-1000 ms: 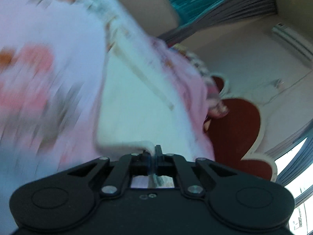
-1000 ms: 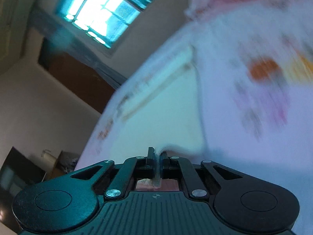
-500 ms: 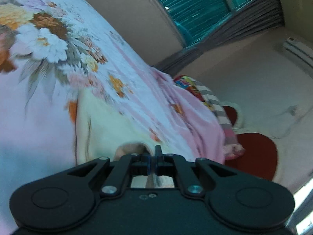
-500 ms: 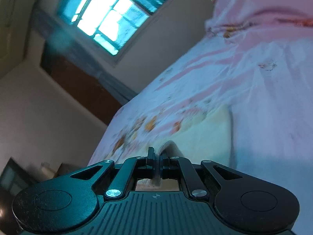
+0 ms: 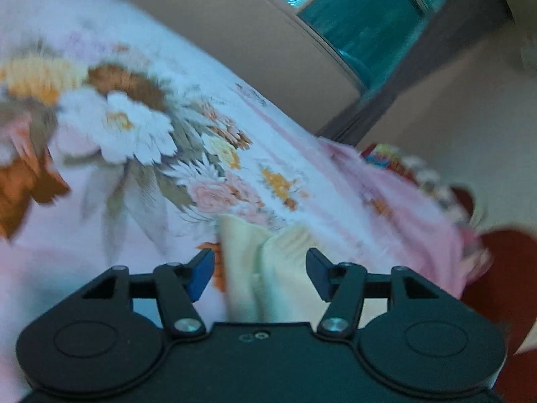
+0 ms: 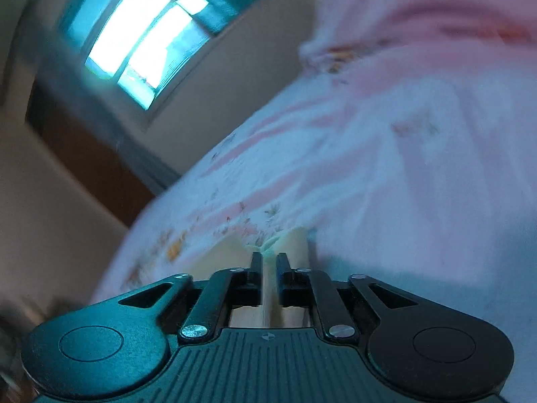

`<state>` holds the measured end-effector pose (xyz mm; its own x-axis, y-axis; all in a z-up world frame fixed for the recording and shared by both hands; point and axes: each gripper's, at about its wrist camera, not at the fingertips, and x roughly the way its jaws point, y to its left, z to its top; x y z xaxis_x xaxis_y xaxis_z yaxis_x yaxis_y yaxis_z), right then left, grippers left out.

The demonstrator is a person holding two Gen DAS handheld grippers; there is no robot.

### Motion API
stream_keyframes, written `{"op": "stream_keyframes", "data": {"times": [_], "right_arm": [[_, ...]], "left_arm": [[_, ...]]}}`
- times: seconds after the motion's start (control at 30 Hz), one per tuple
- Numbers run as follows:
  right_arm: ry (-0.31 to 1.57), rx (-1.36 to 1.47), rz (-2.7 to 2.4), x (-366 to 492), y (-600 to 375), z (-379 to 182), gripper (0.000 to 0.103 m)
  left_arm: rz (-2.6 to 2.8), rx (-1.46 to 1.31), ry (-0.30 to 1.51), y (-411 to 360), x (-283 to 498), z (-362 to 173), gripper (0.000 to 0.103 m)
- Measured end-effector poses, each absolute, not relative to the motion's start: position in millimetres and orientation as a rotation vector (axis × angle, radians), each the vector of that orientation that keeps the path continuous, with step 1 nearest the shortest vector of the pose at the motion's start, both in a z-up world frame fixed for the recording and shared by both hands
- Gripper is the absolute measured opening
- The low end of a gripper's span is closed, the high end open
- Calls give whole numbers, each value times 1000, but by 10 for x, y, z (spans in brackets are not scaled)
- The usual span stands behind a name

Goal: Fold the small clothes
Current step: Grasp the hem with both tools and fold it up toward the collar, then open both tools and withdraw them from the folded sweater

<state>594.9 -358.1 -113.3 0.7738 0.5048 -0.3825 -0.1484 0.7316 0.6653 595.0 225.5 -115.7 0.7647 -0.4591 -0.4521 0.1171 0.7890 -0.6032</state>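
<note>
Left hand-held gripper [image 5: 260,273] jaws opening, well apart; cream garment [image 5: 268,268] lies between, untouched, on floral bedsheet [image 5: 134,127]. Right hand-held gripper [image 6: 266,265] jaws opening, narrow gap, garment fold [image 6: 268,288] between. Window [image 6: 144,43] at 10 o'clock.

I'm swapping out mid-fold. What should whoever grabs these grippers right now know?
Left gripper: jaws opening, wide apart, cream garment lying loose between them.
Right gripper: jaws opening, narrow gap, a cream fold still between the pads.
The garment lies on the floral bedsheet.
Done: a fold laid down, it seems.
Left: pull both grippers clear, check the edges, finish any remaining folds.
</note>
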Motion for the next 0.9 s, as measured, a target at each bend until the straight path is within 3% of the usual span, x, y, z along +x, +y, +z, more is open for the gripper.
{"op": "stream_keyframes", "data": {"times": [0.03, 0.07, 0.2, 0.27, 0.37, 0.57, 0.8, 0.9], "right_arm": [[574, 627, 395, 5890, -3532, -1088, 44], [548, 582, 411, 5863, -3471, -1040, 48], [575, 425, 433, 6036, -3140, -997, 48], [680, 289, 377, 6178, -2947, -1102, 28], [726, 302, 293, 6222, -2928, -1146, 29], [514, 162, 379, 5040, -2763, -661, 29], [513, 67, 487, 3937, -1715, -841, 29], [521, 32, 476, 3797, -1443, -1035, 29]], "left_arm": [[-323, -531, 635, 2217, 5943, -1140, 56], [-319, -501, 643, 2179, 5966, -1125, 56], [-317, -355, 708, 1927, 6121, -1179, 56], [-289, -276, 749, 1800, 6189, -1286, 60], [-262, -254, 741, 1735, 6151, -1247, 58], [-291, -155, 598, 1545, 5038, -812, 60], [-249, -50, 540, 604, 4016, -854, 72], [-206, 104, 550, 322, 4000, -1036, 92]]}}
